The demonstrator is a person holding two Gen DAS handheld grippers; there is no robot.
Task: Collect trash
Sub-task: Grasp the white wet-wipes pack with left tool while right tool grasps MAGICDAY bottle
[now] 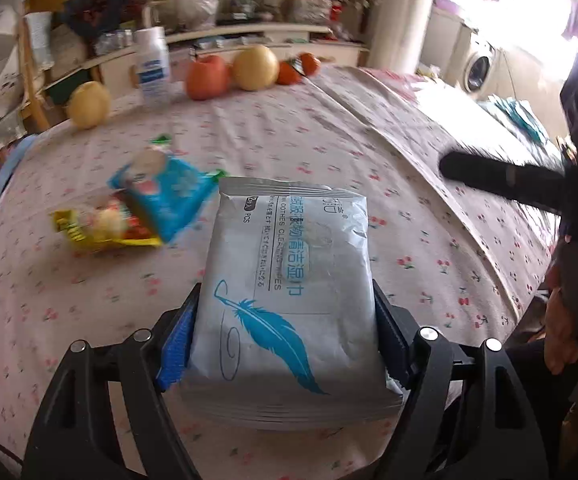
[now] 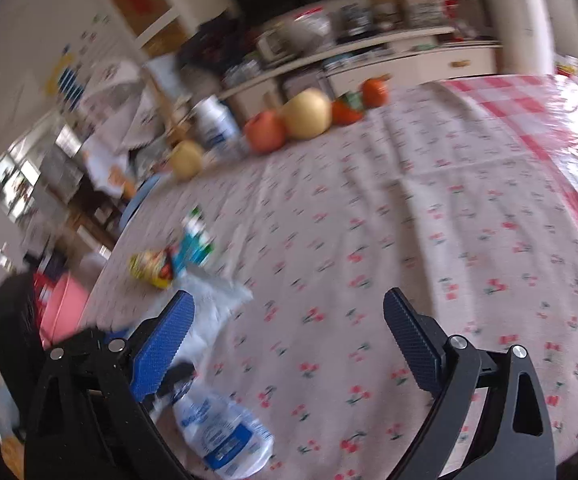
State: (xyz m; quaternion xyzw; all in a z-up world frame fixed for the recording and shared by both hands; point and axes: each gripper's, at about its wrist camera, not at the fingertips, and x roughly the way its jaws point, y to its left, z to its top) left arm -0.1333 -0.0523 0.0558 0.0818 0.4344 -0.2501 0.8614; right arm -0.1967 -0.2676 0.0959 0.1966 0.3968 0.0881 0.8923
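Wet-wipes pack [image 1: 289, 292], grey with a blue feather print, sits clamped between the pads of the left gripper [image 1: 283, 344], raised above the cherry-print tablecloth [image 1: 329, 140]; the jaws stand fairly wide, pressed on both sides of the pack. Blue snack wrapper [image 1: 165, 194] and yellow snack wrapper [image 1: 101, 226] lie together on the cloth to the left of the pack, overlapping. Right gripper [image 2: 289, 320] hangs over the cloth with jaws wide apart and nothing between them; a crushed plastic bottle with a blue label [image 2: 223, 436] lies below its left finger, beside a piece of clear crumpled plastic [image 2: 217, 308]. White bottle [image 1: 152, 65], two yellow pears [image 1: 89, 105] [image 1: 255, 67], a red apple [image 1: 207, 77] and two orange fruits [image 1: 299, 68] stand along the far edge of the table. A dark sleeve [image 1: 501, 184] reaches in from the right of the left wrist view.
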